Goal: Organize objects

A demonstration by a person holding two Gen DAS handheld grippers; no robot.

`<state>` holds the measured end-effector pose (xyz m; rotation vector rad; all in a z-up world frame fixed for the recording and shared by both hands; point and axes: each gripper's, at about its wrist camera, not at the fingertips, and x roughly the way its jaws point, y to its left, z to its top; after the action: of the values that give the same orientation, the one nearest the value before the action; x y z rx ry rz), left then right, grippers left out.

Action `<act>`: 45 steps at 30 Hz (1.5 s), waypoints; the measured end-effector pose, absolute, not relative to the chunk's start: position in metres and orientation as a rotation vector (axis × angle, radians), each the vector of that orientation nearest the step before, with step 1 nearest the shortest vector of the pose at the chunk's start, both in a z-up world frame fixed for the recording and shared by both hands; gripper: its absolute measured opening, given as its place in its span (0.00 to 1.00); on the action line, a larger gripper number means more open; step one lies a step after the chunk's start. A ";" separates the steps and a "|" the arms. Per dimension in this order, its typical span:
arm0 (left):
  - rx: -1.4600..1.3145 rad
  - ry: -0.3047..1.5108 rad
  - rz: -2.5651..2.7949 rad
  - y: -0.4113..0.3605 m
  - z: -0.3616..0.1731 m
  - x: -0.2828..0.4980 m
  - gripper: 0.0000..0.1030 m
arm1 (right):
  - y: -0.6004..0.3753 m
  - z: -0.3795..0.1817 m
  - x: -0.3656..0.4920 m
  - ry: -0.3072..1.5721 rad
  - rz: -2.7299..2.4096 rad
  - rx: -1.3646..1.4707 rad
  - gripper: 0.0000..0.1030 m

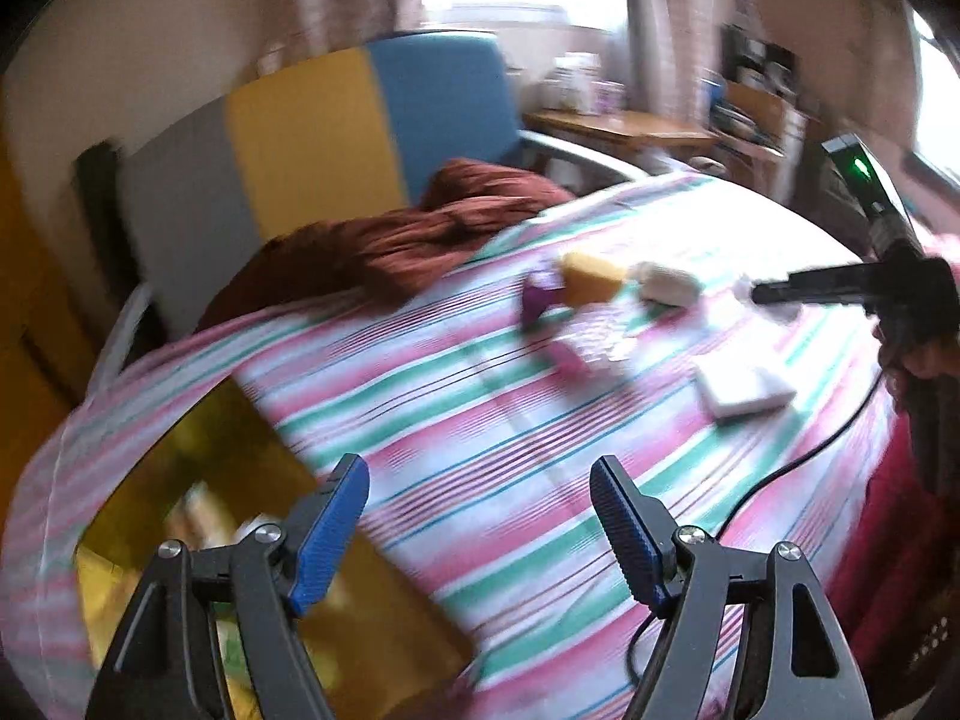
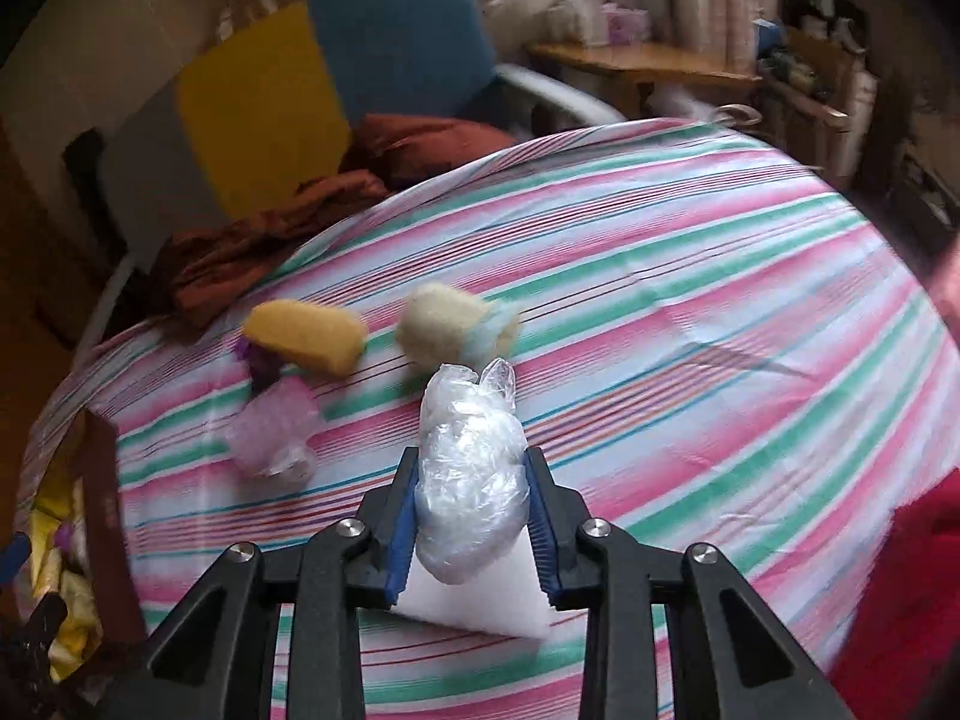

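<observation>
right gripper (image 2: 471,495) clamped on a crumpled clear plastic bag (image 2: 468,480), blue pads pressing both sides, bag bulging up between the jaws, top knot poking past the fingertips. white flat block (image 2: 480,606) directly beneath the bag, lying on the striped bedsheet (image 2: 690,300); can't tell whether bag and block touch.

left gripper (image 1: 480,534) roughly half open, nothing between the blue pads. positioned over the near-left edge of the sheet, above the cardboard box (image 1: 252,480) standing open beside the bed. box contents blurred, yellowish stuff only. same box at far left of the right wrist view, yellow packets inside.

loose on the sheet, mid-bed:
- yellow sponge (image 2: 309,336), resting against a purple object (image 2: 264,363) partly tucked under it
- pale cream fuzzy item (image 2: 444,324) with a light blue patch, just right of the sponge, apart from it
- pink translucent wrapped pack (image 2: 276,435), near side of the sponge, just beside the purple object

from the left wrist view: right gripper reaching in from the right edge, tips over the sheet near a white roll-shaped item (image 1: 666,282); black cable (image 1: 780,468) trailing across the sheet.

rust-brown cloth (image 2: 288,222) bunched at the far-left edge of the bed, against a chair (image 2: 390,36) with grey, yellow and blue panels. wooden table (image 2: 636,60) with boxes behind. red sleeve (image 2: 900,588) at lower right. heavy motion blur in the left view.
</observation>
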<state>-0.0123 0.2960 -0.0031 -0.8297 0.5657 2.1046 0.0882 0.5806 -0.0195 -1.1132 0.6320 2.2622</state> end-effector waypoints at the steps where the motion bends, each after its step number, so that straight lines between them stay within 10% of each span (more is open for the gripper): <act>1: -0.820 0.587 2.076 0.306 -0.005 -0.011 0.74 | 0.584 -0.019 0.090 0.630 2.236 -1.090 0.31; 39: -0.559 1.020 1.260 0.520 -0.093 0.043 0.82 | 0.622 -0.026 0.121 0.931 2.207 -0.941 0.31; 45: -0.660 0.947 1.288 0.512 -0.095 0.045 0.67 | 0.625 -0.028 0.121 0.938 2.195 -0.946 0.31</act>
<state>0.0452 0.5117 -0.0954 -0.6602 0.9473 1.2878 0.1207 0.6249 -0.0283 -0.9463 0.9379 2.1949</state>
